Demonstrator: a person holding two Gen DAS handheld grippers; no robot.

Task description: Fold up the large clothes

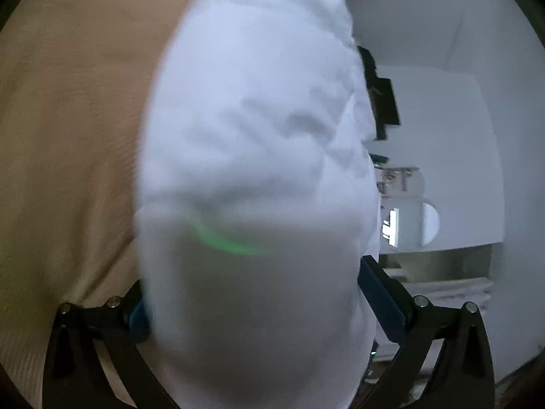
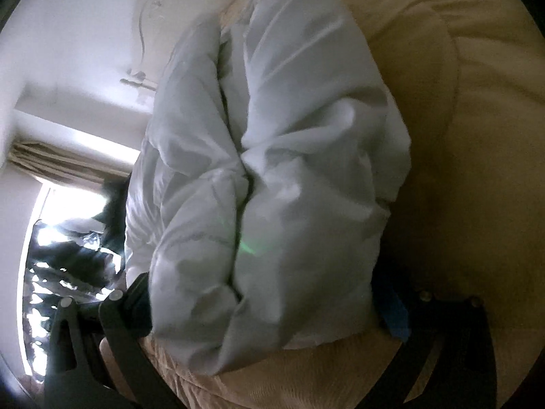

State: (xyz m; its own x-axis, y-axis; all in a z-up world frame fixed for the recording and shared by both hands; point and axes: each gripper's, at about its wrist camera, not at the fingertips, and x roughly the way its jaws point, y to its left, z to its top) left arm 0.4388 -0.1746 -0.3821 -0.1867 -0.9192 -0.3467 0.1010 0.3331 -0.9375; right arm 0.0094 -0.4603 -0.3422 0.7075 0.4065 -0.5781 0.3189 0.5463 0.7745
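- Two grippers, both jaws spread wide: left gripper (image 1: 252, 293), right gripper (image 2: 262, 303).
- White garment (image 2: 272, 156) bunched between each pair of fingers, lying on tan bedding (image 2: 460, 136); whether the pads press it, unclear.

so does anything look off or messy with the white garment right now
Yes: the white garment lies bunched on the tan bedding, puffy and creased with a deep crumpled seam down its middle, not folded flat. Nothing looks torn or spilled.

Both rolled wrist views close on one white garment (image 1: 252, 119) (image 2: 272, 156).
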